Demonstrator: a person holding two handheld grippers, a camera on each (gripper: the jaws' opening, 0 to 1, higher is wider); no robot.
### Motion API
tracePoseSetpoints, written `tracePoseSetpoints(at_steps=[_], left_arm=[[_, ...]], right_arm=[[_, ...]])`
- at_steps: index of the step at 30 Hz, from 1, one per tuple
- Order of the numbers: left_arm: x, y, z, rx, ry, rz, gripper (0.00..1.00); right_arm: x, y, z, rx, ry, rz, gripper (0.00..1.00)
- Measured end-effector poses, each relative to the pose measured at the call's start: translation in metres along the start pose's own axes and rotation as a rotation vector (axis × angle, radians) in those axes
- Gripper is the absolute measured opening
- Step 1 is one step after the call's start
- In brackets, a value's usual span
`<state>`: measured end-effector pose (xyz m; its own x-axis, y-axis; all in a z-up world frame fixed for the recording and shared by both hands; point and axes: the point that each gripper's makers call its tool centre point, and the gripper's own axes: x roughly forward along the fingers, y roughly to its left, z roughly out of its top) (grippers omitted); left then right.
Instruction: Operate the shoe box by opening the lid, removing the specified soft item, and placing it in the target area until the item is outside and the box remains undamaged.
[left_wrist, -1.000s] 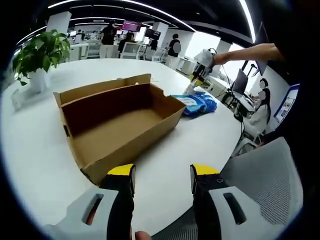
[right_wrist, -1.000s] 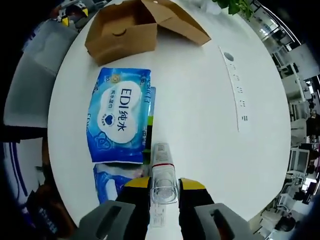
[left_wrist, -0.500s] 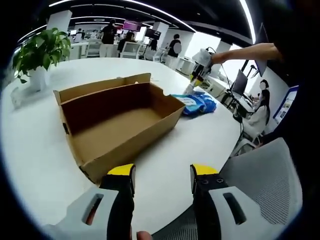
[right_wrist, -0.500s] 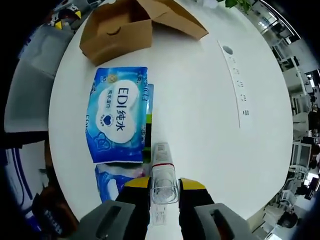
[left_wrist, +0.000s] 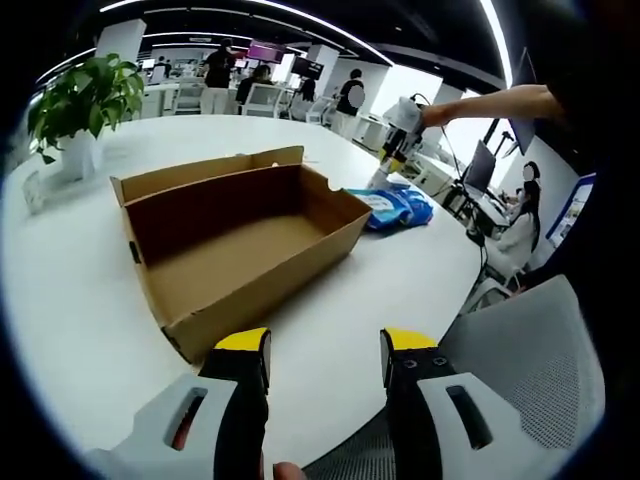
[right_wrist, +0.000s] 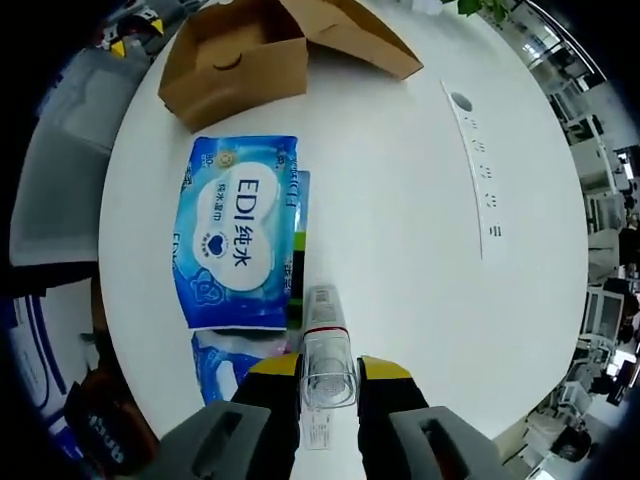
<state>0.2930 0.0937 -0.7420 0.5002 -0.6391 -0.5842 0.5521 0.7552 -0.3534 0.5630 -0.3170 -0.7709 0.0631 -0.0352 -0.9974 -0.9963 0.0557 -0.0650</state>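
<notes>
Holding a small clear plastic tube with a white printed label (right_wrist: 325, 365) between closed jaws, the right gripper (right_wrist: 327, 372) hangs over the round white table (right_wrist: 400, 220), at bottom centre of the right gripper view. The left gripper (left_wrist: 325, 345) is open w/ nothing between its yellow-tipped jaws, at bottom of the left gripper view.

The brown cardboard shoe box (left_wrist: 235, 240) lies open and looks empty, centre-left of that view. The soft item, a blue wet-wipes pack (right_wrist: 240, 240), is already outside, on the table left of centre in the right gripper view, near the box but apart from it.

Risk: the tube is slim and smooth, so it may slip or tip if released too high; lowering it carelessly could also knock the pack.

Count: 1 box, 1 tube, 2 grippers. Wipes: 1 full pack, and a second blue pack (right_wrist: 225, 360) below it, I think, as it is partly hidden.
</notes>
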Motion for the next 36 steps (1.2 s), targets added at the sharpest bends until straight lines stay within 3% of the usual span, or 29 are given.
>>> tracePoseSetpoints(at_steps=[21,36], left_arm=[[-0.0012,0.0006,-0.0014,-0.006,-0.004,-0.003,0.45],[-0.0019,0.0010,-0.0024,-0.011,-0.007,-0.002,0.45]], right_arm=[[0.0007,-0.0047,-0.0078,0.014,0.054,0.006,0.17],[0.0002,-0.0049,-0.0026,0.015,0.036,0.004,0.17]])
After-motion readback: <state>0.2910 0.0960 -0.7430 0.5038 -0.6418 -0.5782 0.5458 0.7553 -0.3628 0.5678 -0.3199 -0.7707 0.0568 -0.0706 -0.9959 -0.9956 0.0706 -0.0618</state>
